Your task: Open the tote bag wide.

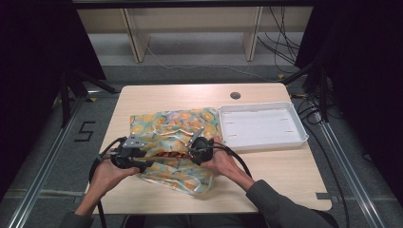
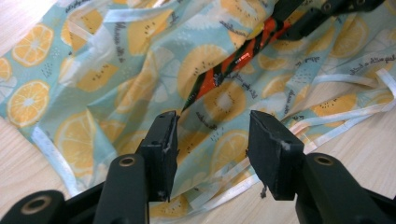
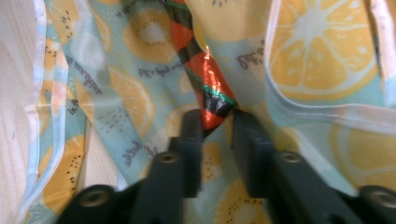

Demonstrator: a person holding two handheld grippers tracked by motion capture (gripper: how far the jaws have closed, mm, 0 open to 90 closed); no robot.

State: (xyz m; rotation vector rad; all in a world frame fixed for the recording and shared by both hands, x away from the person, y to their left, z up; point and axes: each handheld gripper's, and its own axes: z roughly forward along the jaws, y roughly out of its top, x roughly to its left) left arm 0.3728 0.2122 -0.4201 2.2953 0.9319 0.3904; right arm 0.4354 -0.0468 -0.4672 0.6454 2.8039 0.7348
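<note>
A thin cloth (image 1: 176,121) printed with orange and lemon slices lies crumpled on the wooden table. On it rests a long shiny bar (image 1: 172,155) striped red, black and green. In the right gripper view, my right gripper (image 3: 217,120) has its jaws on either side of the end of the bar (image 3: 205,65), pressing on it. My left gripper (image 2: 212,135) stands open low over the cloth (image 2: 116,70), nothing between its fingers; the bar (image 2: 219,72) runs away from it toward the right gripper (image 2: 313,18). From above, the left gripper (image 1: 142,160) and right gripper (image 1: 191,151) face each other across the bar.
A white shallow tray (image 1: 298,124) sits at the right of the table, touching the cloth's right edge. A round cable hole (image 1: 235,95) is in the table's far side. Bare wood (image 1: 285,175) lies at the front right. White tape ties (image 2: 355,79) trail from the cloth.
</note>
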